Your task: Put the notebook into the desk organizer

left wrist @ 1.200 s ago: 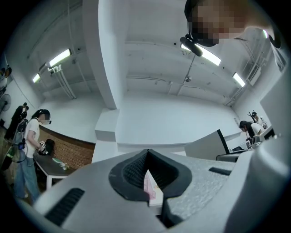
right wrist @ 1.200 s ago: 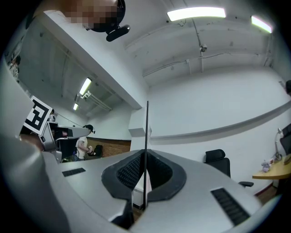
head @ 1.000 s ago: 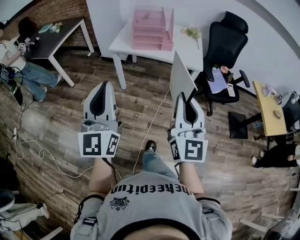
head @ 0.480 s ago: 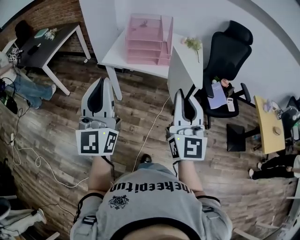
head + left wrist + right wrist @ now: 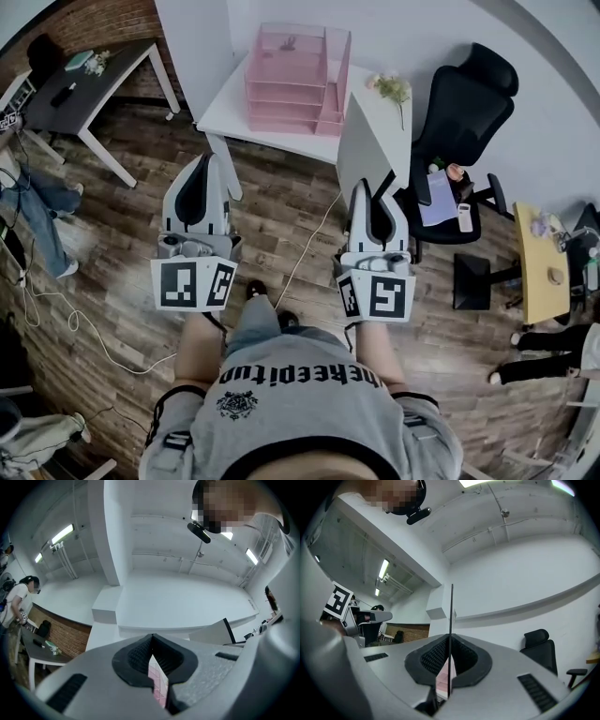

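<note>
Right gripper (image 5: 372, 192) clamps the thin grey flat notebook (image 5: 361, 152); left gripper (image 5: 208, 161) is closed on nothing; the pink tiered plastic organizer (image 5: 295, 70) stands far ahead, not yet reached.

Pink organizer (image 5: 295, 67) prob. translucent plastic, matt white notebook (image 5: 362, 150), wood-plank floor (image 5: 112, 239)

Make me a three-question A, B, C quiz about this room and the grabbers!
1. Where is the desk organizer? A) on the white table B) on the floor C) on a shelf
2. What colour is it? A) blue B) pink C) green
3. What is the right gripper doing? A) hanging open B) shut on nothing C) shut on the notebook
Answers: 1 A, it stands on the tabletop; 2 B, its trays are pink; 3 C, the notebook's thin edge sits pinched between its jaws.
</note>
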Tool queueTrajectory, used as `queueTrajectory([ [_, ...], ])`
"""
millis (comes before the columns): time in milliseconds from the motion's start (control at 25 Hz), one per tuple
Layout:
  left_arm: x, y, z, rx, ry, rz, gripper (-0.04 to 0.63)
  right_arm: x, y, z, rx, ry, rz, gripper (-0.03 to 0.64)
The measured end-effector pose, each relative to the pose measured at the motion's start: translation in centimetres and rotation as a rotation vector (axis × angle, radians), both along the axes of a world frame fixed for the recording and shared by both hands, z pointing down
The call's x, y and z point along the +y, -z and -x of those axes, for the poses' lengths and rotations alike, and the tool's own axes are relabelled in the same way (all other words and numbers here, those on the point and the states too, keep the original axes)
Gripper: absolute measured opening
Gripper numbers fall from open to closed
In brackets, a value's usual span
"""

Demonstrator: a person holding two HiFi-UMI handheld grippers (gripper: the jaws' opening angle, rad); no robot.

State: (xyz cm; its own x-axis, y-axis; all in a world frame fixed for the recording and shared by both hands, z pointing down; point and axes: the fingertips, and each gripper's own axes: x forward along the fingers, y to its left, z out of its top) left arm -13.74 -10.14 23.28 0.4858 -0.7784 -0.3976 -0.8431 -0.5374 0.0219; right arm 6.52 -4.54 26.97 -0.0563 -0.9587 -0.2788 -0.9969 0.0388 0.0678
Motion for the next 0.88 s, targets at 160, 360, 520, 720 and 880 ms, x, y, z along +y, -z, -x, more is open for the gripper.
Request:
queueTrajectory([
  [160, -2.5, -0.1, -1.1, -0.001, -0.016, -0.004, 0.003, -2.3, -0.3, -1.0, -0.004, -0.014, 0.003, 0.009],
  [360, -7.0, -0.6, -2.3, -0.003, -0.037, 0.003, 0.003, -6.4, -0.4, -2.0, -0.002, -0.036, 0.001, 0.009],
  [520, -11.7, -0.3, -3.2, -0.005, -0.054, -0.004, 0.003, -10.9, -0.1, -2.7, 0.0, -0.053, -0.003, 0.009],
  [720, -17.5, 0.7, -3.8, -0.007, -0.076, -0.023, 0.003, -16.6, 0.8, -3.2, -0.002, -0.07, -0.02, 0.009],
  [880, -22.1, 0.7, -4.5, -0.024, -0.091, -0.018, 0.003, -21.0, 0.8, -4.0, -0.007, -0.095, -0.016, 0.009],
])
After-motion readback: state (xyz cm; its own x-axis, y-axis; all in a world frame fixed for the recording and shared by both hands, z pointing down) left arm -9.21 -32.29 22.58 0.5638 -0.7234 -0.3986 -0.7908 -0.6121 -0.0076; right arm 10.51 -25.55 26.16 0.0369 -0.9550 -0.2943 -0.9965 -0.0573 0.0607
